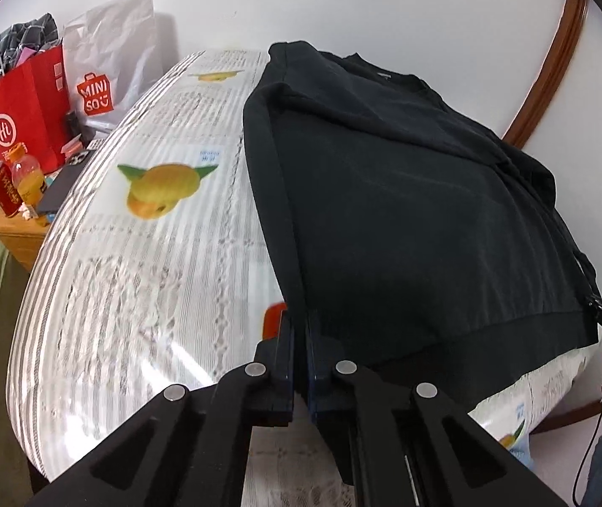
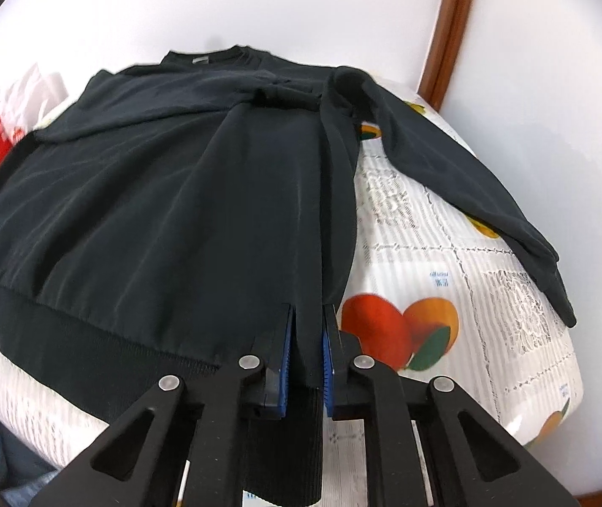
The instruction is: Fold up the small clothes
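sweater (image 1: 406, 194): spread flat on the counter (image 1: 153, 262), collar at the far edge by the wall
sleeve (image 2: 461, 177): right of the body, on the counter
shopping bags (image 1: 26, 114): left of the counter, on a low side table (image 1: 18, 232)
bottle (image 1: 26, 175): before the bags

Your left claw (image 1: 299, 329) is pinched on the sweater (image 1: 406, 194) hem corner; left of it the desk (image 1: 140, 279) is bare cloth all the way to the edge, so you have free passage there. Past that edge a low stand is crowded: can (image 1: 3, 188), bottle (image 1: 26, 173), red bag (image 1: 22, 114), white bag (image 1: 111, 63). Wall close behind the sweater's collar. Your right claw (image 2: 307, 338) clamps the other hem corner; right of it the desk is open up to the sleeve (image 2: 461, 173) lying diagonally across, with the wall and a wooden frame (image 2: 448, 29) beyond.
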Available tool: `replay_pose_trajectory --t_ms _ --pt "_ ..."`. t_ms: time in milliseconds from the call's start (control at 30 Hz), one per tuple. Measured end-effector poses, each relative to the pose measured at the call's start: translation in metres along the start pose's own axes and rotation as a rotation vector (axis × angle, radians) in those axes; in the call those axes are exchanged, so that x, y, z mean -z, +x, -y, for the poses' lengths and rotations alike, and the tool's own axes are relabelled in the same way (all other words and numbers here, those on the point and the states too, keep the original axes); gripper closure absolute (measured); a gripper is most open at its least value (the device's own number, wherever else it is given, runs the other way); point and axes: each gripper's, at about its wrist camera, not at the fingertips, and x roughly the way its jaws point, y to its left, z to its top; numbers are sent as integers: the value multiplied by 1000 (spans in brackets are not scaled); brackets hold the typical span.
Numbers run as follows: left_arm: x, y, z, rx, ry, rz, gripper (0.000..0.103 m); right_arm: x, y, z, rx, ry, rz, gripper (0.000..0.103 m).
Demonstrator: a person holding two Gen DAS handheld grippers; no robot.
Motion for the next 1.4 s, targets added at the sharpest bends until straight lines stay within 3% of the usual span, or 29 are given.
replay_pose_trajectory --t_ms 100,200,233,300,467,700,967,1167,1200,1267,1300,1400 --pt "-4 0 3 -18 13 -16 93 -9 -2 3 28 -30 -10 78" --pt "-13 -5 8 -55 33 -1 79 -30 -18 3 45 -33 57 52" --pt "-17 -6 8 -66 40 8 76 -35 -20 3 41 -35 78 48" --pt "-31 -6 12 -92 54 30 67 -58 -23 -1 25 -44 122 47" --pt "-70 3 17 -121 57 65 52 -124 11 -8 -29 3 129 47" --pt "-115 26 14 -152 53 83 49 -198 79 -1 -122 168 64 47" --pt "-146 61 10 -175 40 92 49 -238 163 18 -142 382 -72 46" --pt "-153 81 8 -168 25 68 49 -246 190 18 -146 472 -83 46" --pt "-153 83 8 -168 24 65 49 -248 191 15 -130 459 -70 47" --pt "-151 85 7 -167 21 58 49 -253 192 10 -104 418 -53 66" --pt "-151 86 7 -168 21 56 49 -254 192 7 -75 382 -44 93" --pt "-148 83 4 -171 23 55 49 -253 177 16 -87 362 27 96"
